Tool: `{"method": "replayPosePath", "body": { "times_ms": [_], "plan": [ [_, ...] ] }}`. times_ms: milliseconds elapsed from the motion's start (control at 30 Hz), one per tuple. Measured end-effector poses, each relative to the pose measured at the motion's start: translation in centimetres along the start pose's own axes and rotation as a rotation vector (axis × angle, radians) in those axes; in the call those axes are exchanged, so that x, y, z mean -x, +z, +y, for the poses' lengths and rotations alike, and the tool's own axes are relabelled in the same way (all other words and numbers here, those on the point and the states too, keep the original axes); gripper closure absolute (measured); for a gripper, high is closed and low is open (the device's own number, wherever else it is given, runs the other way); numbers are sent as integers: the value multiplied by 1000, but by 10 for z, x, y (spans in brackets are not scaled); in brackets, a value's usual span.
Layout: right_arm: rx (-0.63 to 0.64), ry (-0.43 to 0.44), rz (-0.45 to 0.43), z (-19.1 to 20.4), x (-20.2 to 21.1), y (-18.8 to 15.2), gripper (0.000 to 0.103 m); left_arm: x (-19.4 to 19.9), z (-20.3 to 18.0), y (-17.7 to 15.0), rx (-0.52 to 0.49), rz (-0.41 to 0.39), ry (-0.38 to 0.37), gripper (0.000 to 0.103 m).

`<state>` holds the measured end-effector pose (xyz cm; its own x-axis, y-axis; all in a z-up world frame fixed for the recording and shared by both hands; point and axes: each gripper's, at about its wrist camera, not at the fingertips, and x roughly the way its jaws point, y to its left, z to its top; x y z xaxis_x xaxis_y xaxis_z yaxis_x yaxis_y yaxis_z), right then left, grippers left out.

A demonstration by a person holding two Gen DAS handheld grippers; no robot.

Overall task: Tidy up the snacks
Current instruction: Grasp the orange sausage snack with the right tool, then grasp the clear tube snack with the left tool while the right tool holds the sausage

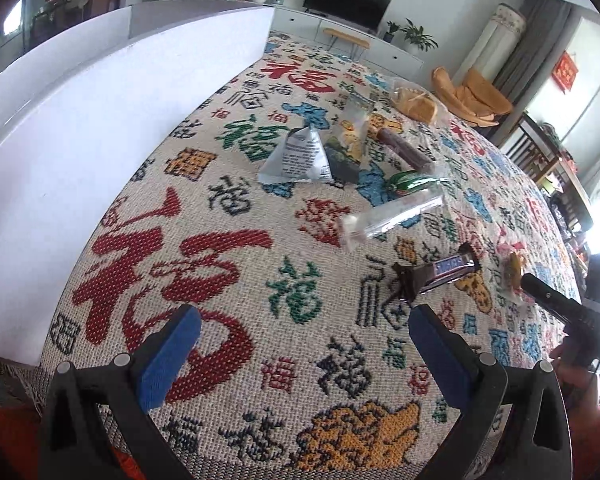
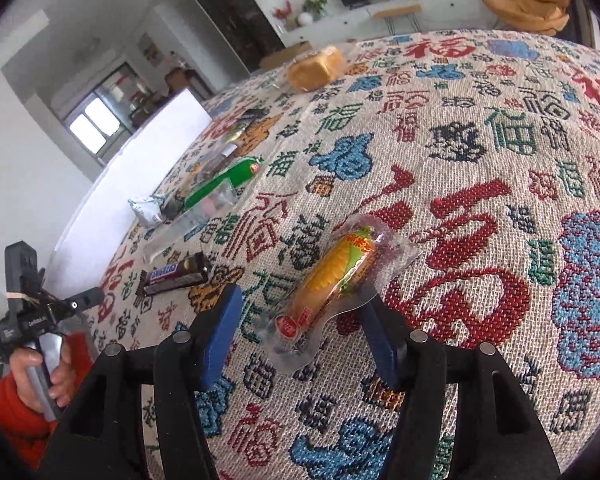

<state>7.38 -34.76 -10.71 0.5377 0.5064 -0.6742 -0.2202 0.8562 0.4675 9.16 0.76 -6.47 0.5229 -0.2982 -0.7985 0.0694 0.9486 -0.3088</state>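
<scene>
- right gripper is spread wide, gripping nothing, astride the corn sausage pack lying on the patterned cloth.
- left gripper gapes empty near the snickers bar.
- better to pinch the pack's firm middle, not its clear edge.

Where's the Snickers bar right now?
The Snickers bar lies on the patterned cloth, just ahead of the open left gripper toward its right finger. In the right wrist view it lies left of the corn sausage.
</scene>
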Motion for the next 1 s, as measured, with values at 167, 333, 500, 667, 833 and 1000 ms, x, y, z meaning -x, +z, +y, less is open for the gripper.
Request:
{"method": "replayPosePath", "body": {
  "times_ms": [167,333,500,667,833,1000],
  "plan": [
    [-112,112,-53,-20,6,-1,39,-12,-39,42,-192,82,-22,1],
    [-92,86,-61,-16,6,1,38,-56,-72,81,-339,171,56,27],
    [-92,86,-63,-16,7,-2,38,-91,-89,85,-412,265,72,47],
    [-92,83,-64,-16,6,-2,38,-100,-105,79,-474,285,95,62],
    [-96,87,-66,-17,6,-4,38,-100,-103,80,-429,288,74,73],
    [-99,90,-66,-17,6,-4,38,-91,-96,72,-404,270,58,81]
  ]
}}
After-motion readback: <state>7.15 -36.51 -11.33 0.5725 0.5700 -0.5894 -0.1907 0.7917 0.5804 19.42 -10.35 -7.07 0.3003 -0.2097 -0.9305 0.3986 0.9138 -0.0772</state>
